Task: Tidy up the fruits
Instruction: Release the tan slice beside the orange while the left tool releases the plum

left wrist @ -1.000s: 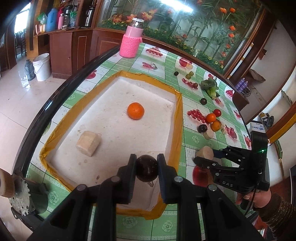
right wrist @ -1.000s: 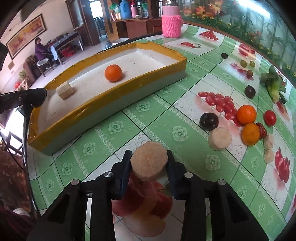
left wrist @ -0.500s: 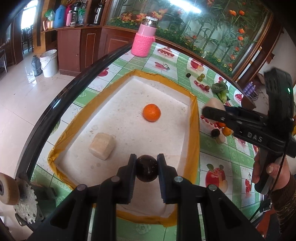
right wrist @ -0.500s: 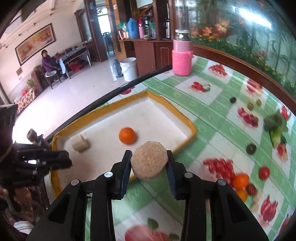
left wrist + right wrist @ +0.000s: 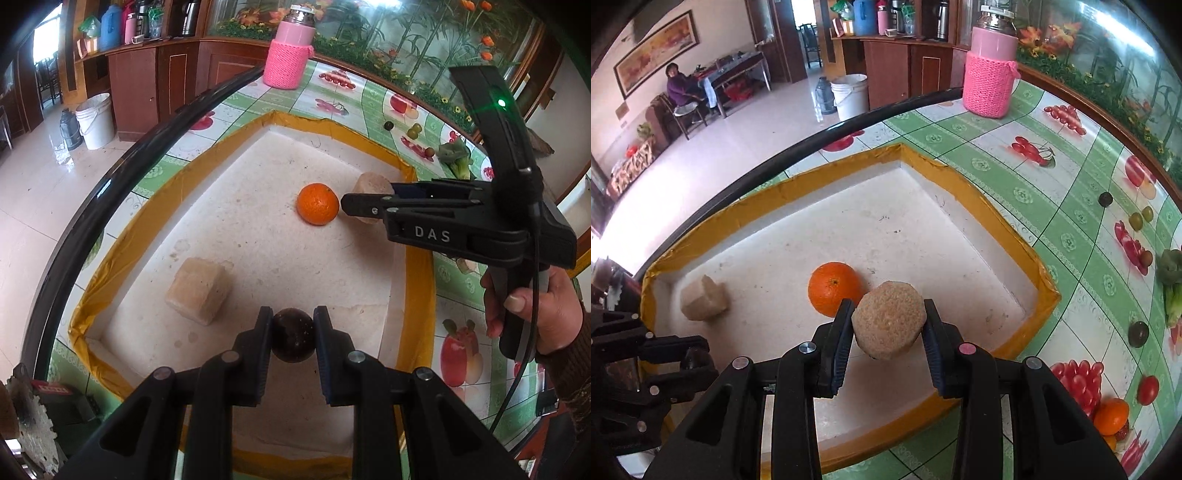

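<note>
Left hand-held gripper (image 5: 293, 338): closed to the width of a dark round fruit (image 5: 293, 339), both pads pressing its sides; it is hovering over the near end of the tray (image 5: 415, 258).
Right hand-held gripper (image 5: 888, 332): jaws narrowed onto a tan round cut piece (image 5: 889, 325), gripping it at left and right edges; it is reaching in over the tray's right wall, seen from the left wrist view at (image 5: 349, 205).
Whether the tan piece is touching the tray floor: cannot tell.
Dark round fruit: glossy, near-black with faint specks, spherical, sitting fully between the pads.
Tan round cut piece: pale brown, rough and grainy on its flat face, edges slightly faceted.
Orange (image 5: 317, 204): lying on the tray floor, just beside the right gripper's fingertips and the tan piece.
Tan block (image 5: 197, 291): resting on the tray floor toward the left, ahead and to the left of the left gripper, apart from the orange.
Tray: white floor, walls wrapped in yellow tape, standing on the tabletop (image 5: 1015, 184).
Remaining fruits: a tomato (image 5: 1148, 390), a second orange (image 5: 1112, 416) and a dark fruit (image 5: 1138, 334) are lying on the tabletop, right of the tray.
Pink-sleeved jar (image 5: 991, 66): standing upright on the far tabletop.
</note>
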{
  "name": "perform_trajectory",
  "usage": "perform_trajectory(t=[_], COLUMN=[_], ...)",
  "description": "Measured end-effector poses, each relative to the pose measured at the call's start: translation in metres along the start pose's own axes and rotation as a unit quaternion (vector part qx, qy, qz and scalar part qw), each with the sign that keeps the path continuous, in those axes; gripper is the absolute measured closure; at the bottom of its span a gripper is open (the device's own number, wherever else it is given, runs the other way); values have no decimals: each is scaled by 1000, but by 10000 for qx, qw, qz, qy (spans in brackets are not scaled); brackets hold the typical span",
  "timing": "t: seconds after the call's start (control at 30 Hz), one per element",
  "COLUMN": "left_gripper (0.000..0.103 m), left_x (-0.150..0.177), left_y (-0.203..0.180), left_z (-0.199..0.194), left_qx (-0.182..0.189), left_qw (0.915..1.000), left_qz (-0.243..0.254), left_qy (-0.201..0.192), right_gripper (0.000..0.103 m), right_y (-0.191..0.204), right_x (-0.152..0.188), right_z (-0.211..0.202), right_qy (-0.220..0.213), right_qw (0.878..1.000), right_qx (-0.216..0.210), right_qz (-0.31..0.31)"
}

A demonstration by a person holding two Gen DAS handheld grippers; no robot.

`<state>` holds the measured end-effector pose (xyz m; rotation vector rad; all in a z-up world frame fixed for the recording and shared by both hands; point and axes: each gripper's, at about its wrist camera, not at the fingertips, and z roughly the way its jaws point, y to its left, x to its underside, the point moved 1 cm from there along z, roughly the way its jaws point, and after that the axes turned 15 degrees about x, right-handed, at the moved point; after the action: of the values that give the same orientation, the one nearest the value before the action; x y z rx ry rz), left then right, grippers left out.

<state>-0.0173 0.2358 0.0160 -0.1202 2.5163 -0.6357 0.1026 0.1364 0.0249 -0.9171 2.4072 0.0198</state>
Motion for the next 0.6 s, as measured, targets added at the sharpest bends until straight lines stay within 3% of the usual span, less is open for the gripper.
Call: perform_trajectory(t=[0.3,0.47,0.6], left_gripper=[77,75,66], left_x=[5,6,7], left_y=[0,0,-3], left_z=[12,12,7], left_qx=[-207,-273,-322], left_qw=[9996,9994,9993], left_qz=[103,90,96], left_qy=[169,206,175], right_gripper=[68,61,61], right_y=[-2,-4,-11], right_x=[2,2,6], right_z=[12,3,-13], right_qy=[77,-24,-160], right_qw=[9997,9995,9993], right_qx=[181,303,319], right_qz=[-106,-68,74])
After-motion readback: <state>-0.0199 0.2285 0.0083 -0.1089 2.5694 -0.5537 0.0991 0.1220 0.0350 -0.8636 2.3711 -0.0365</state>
